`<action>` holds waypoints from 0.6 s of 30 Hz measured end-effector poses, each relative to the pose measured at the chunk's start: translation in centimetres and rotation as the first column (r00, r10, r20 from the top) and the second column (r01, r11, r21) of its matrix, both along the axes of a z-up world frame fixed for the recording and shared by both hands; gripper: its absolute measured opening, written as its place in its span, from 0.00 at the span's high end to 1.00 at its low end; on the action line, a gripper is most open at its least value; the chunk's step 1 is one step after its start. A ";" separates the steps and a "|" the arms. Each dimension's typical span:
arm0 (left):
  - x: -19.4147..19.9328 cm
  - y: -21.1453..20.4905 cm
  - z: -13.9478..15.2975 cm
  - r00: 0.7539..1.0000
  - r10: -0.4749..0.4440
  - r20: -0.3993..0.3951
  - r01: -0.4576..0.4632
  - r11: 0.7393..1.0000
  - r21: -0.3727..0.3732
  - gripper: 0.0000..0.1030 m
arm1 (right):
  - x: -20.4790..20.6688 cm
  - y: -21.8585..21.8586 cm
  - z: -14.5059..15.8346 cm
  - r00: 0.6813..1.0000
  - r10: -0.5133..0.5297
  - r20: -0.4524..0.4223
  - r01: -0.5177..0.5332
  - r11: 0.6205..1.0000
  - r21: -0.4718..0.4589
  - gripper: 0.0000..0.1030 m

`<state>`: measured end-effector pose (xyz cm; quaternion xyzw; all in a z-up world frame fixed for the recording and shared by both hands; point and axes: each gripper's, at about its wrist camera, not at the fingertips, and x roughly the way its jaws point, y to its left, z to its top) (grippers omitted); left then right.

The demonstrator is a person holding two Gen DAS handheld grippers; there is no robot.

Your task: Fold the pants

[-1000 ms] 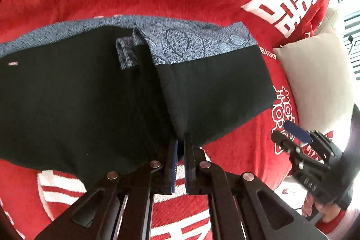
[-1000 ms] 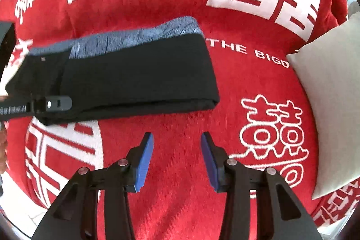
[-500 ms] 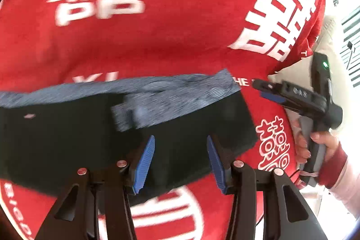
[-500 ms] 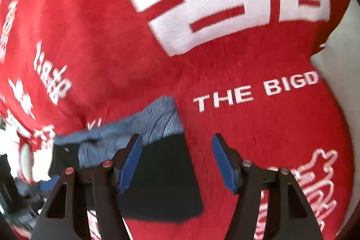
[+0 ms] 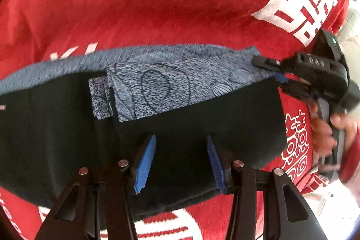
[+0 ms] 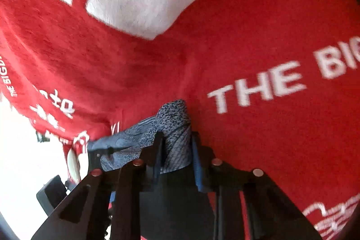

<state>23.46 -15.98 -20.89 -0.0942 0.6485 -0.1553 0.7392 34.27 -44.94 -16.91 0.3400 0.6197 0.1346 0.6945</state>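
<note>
The pants (image 5: pixel 202 132), black with a blue-grey patterned band, lie folded on a red blanket (image 5: pixel 168 3) printed with large white characters. In the left wrist view the left hand-held gripper (image 5: pixel 181 163) hangs over the black cloth near its close edge, blue pads spread apart with nothing pinched between them; the fabric only shows behind the gap. Farther along, a flap of the patterned band is turned down over the black part, and the band runs across the far edge of the garment. At its right corner the right hand-held gripper (image 5: pixel 277 73) reaches in from the side, held by a person's hand (image 5: pixel 330 129) in a red cuff. In the right wrist view that gripper (image 6: pixel 176 156) has just been closing: its fingers stand narrow with the patterned corner of the pants (image 6: pixel 175 138) caught between them, black cloth below. Beyond the corner the blanket (image 6: pixel 258 48) shows the white letters "THE BIG".
</note>
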 end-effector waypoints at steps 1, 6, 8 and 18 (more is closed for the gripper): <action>0.3 -0.2 -0.3 1.000 -0.008 -0.002 0.008 1.000 0.002 0.53 | -0.5 -0.6 -0.4 0.998 -0.055 -0.016 0.055 0.998 0.003 0.76; -1.4 -0.2 -0.6 0.995 -0.081 0.050 0.080 0.996 0.032 0.53 | -0.3 0.8 -1.1 0.999 -0.025 -0.033 0.023 0.998 -0.058 0.60; -2.1 -0.2 -0.3 0.992 -0.106 0.062 0.104 0.994 0.040 0.53 | -0.6 1.0 0.3 0.999 -0.031 -0.015 0.028 0.991 -0.132 0.48; -3.2 2.3 0.5 0.995 -0.070 0.077 0.066 0.996 0.051 0.53 | -6.7 8.1 6.0 0.980 0.193 0.058 -0.174 0.955 -0.240 0.75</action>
